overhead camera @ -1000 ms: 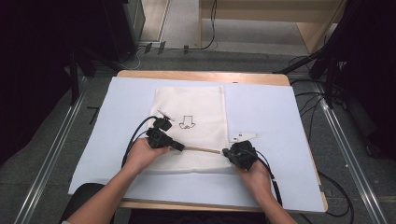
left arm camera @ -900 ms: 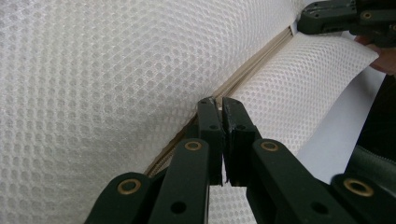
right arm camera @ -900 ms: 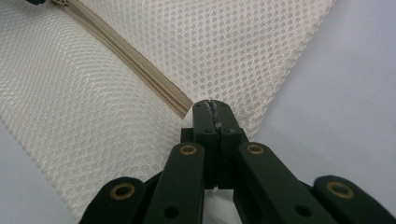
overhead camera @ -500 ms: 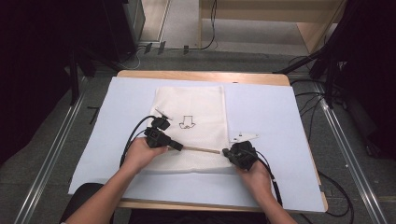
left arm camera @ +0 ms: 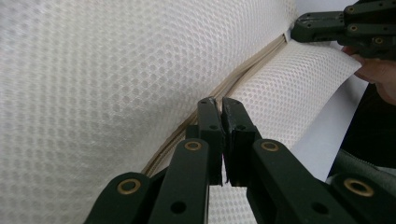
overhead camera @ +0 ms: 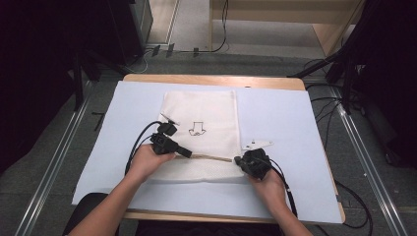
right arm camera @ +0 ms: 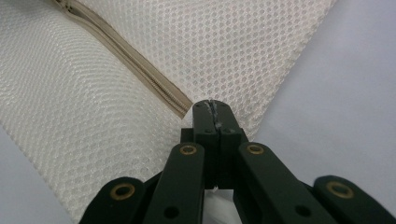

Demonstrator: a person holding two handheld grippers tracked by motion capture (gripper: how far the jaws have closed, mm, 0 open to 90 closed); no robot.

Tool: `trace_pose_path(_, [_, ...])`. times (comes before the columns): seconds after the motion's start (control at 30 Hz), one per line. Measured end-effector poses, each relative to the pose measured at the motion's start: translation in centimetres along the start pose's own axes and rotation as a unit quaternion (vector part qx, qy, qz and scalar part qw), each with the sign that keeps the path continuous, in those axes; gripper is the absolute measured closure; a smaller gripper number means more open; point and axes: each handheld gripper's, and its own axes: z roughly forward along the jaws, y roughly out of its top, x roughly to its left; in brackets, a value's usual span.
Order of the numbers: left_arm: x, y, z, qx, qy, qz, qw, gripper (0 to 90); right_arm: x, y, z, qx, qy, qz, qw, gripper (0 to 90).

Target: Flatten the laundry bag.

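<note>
The mesh bag [overhead camera: 204, 132] lay flat at the centre of the high view, on a pale sheet [overhead camera: 290, 118] covering the table [overhead camera: 211, 78], with a small arrow mark [overhead camera: 196, 130] printed on it. A tan zipper [overhead camera: 211, 157] ran across its lower part, between the two grippers. By its look the bag was light, limp and thin: it would crumple and slide on the sheet rather than hold shape, so the stiffer zipper tape or the seamed edge seemed the surest place to grip.

The left gripper [left arm camera: 219, 105], at lower centre of its own view, had its jaws almost together beside the zipper [left arm camera: 233, 84]; whether they pinched the tape or the pull I could not tell. The right gripper [right arm camera: 211, 106] had its jaws pressed together on the mesh at the zipper's end [right arm camera: 180, 105], near the bag's edge. In the high view the left gripper [overhead camera: 184, 151] sat at centre left and the right gripper [overhead camera: 241, 161] at centre right.
</note>
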Motion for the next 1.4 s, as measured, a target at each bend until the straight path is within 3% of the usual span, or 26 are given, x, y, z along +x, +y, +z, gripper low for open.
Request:
trace_pose_path(0.27, [-0.2, 0.1, 0.7, -0.002, -0.001, 0.001, 1.0000, 86.5, 0.1, 0.0, 0.0, -0.001, -0.003, -0.001, 1.0000, 90.0])
trace_pose_path(0.33, [-0.3, 0.1, 1.1, 0.007, 0.015, 0.007, 0.9998, 87.2, 0.1, 0.0, 0.0, 0.000, -0.004, -0.001, 1.0000, 90.0])
trace_pose_path(0.4, [-0.4, 0.2, 1.4, 0.010, 0.016, 0.006, 0.9998, 87.6, 0.1, 0.0, 0.0, -0.001, -0.004, -0.001, 1.0000, 90.0])
trace_pose_path(0.8, [-0.4, -0.1, 0.6, 0.007, 0.032, 0.013, 0.9994, 89.5, 0.2, 0.0, 0.0, 0.000, -0.007, 0.000, 1.0000, 90.0])
trace_pose_path(0.97, [-1.4, -0.3, 0.7, 0.002, 0.073, 0.040, 0.9966, 89.6, 0.3, 0.0, 0.0, -0.001, -0.007, -0.004, 1.0000, 90.0])
trace_pose_path(1.03, [-1.3, -0.2, 0.8, 0.012, 0.069, 0.036, 0.9969, 89.6, 0.2, 0.0, 0.0, -0.001, -0.007, -0.003, 1.0000, 90.0])
trace_pose_path(1.07, [-1.2, -0.2, 0.7, 0.001, 0.063, 0.027, 0.9976, 89.6, 0.3, 0.0, 0.0, -0.001, -0.007, -0.003, 1.0000, 90.0])
trace_pose_path(1.13, [-1.2, 0.0, 1.0, 0.008, 0.061, 0.022, 0.9979, 89.5, 0.2, 0.0, 0.0, -0.001, -0.007, 0.002, 1.0000, 90.0])
trace_pose_path(1.23, [-1.4, 0.0, 1.2, 0.006, 0.067, 0.028, 0.9974, 89.3, 0.2, 0.0, 0.0, 0.000, -0.005, 0.005, 1.0000, 90.0])
trace_pose_path(1.4, [-1.2, 0.0, 1.2, 0.012, 0.056, 0.026, 0.9980, 88.9, 0.1, 0.1, 0.0, 0.003, -0.003, 0.008, 1.0000, 90.0])
